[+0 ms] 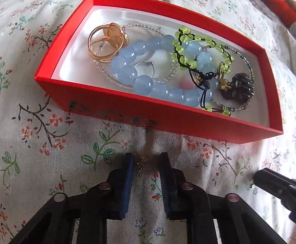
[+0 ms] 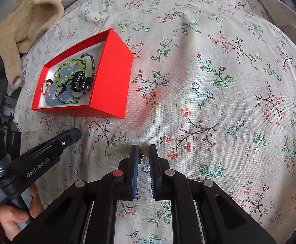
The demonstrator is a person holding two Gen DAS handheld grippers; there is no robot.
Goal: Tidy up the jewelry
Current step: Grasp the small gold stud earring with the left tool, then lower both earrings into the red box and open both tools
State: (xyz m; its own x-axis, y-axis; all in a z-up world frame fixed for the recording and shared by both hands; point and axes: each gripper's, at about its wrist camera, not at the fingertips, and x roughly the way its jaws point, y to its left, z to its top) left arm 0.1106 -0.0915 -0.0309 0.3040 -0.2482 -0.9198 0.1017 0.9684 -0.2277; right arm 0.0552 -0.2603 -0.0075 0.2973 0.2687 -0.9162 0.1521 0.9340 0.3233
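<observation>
Two black hand-held grippers point down at a flower-printed cloth (image 2: 209,71). The left gripper (image 1: 147,158) has its blue pads narrowed around a small gold earring (image 1: 140,162), pads not clearly pressing it. The right gripper (image 2: 144,152) is pinched nearly together on another small gold piece (image 2: 142,155). Just ahead of the left gripper sits a red cardboard box (image 1: 168,120) holding a pale blue bead bracelet (image 1: 139,71), a green bead bracelet (image 1: 188,46) and a gold ring (image 1: 105,40).
</observation>
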